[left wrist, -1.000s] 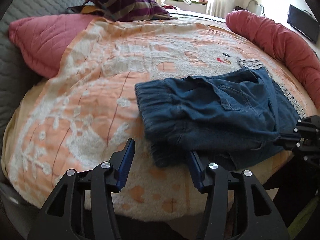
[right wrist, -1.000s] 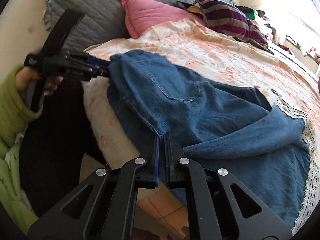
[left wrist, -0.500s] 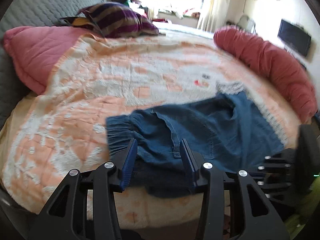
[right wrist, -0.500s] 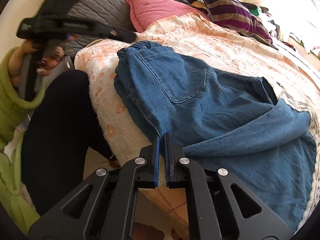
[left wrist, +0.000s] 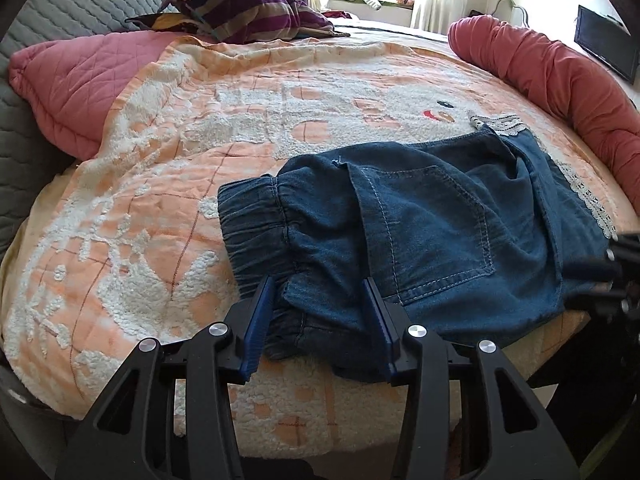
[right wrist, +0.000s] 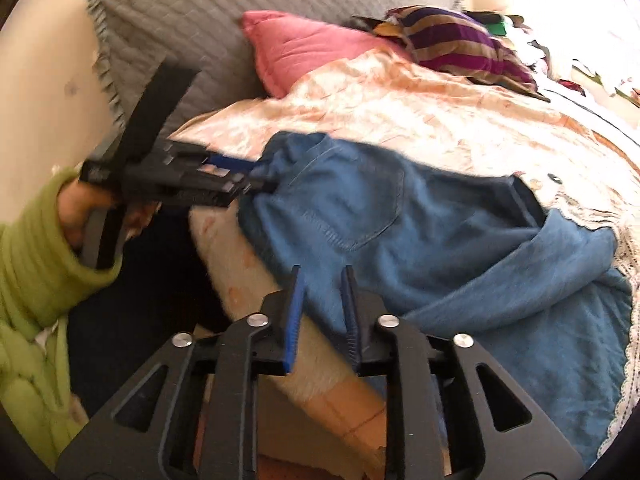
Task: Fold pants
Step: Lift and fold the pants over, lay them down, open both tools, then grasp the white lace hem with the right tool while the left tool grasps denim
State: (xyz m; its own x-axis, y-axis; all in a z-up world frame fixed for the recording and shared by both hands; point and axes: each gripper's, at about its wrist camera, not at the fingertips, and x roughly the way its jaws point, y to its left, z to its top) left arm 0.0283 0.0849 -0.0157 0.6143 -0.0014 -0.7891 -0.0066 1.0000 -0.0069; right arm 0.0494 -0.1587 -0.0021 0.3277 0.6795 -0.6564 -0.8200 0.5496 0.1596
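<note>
We logged the pants (left wrist: 420, 240) in the centre-right of the left wrist frame, lying on the orange blanket (left wrist: 160, 200) near the bed's front edge, waistband pointing left, back pocket up, one lace-hemmed leg folded across. The left gripper (left wrist: 320, 316) sat at bottom centre, fingers spread apart with the waistband corner between them, not clamped. In the right wrist frame the right gripper (right wrist: 322, 312) was at bottom centre, fingers parted with a narrow gap over the near edge of the denim; we could not tell whether any cloth was pinched, frame blurred.

Risks as we judged them: the left gripper could close on just the top layer of the bunched elastic, so the fold would drag crooked. The cloth lay close to the bed edge, so a pull toward us could slide it off. The fuzzy blanket could get caught with the denim and lift too. The loose leg could slip open.

Containers: none seen. Pink pillow (left wrist: 68, 80), striped pillow (left wrist: 248, 12) and red bolster (left wrist: 560, 80) sat along the frame's upper part, well apart from the pants.
</note>
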